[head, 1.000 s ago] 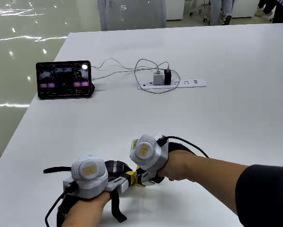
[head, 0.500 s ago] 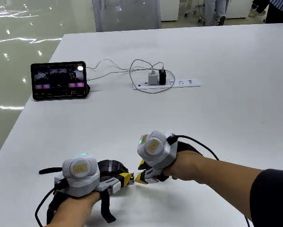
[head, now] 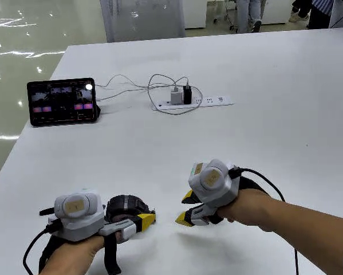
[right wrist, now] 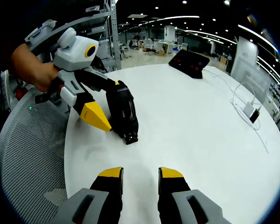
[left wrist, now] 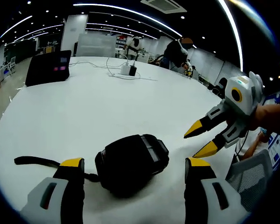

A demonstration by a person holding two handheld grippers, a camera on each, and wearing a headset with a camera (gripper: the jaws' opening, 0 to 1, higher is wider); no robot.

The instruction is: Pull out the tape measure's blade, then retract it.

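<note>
A black tape measure (head: 124,207) lies on the white table (head: 160,154) between the wide-apart fingers of my left gripper (head: 131,216). In the left gripper view the case (left wrist: 132,161) sits between the two yellow fingertips (left wrist: 73,163) with a gap on each side, and its black strap (left wrist: 33,161) trails left. My right gripper (head: 185,208) hovers a short way to the right, open and empty, tips pointing at the case. The right gripper view has its own jaws apart over bare table (right wrist: 140,173), with the tape measure (right wrist: 123,112) ahead. I see no blade drawn out.
A dark tablet (head: 62,102) stands at the far left near the table edge. A white power strip (head: 194,101) with chargers and looped cables lies beyond the middle. A mesh chair (right wrist: 27,154) sits beside the near table edge. People stand far behind.
My right gripper has drawn back to the right, away from the tape measure it was touching. The left gripper and the case stay together. The camera has shifted.
</note>
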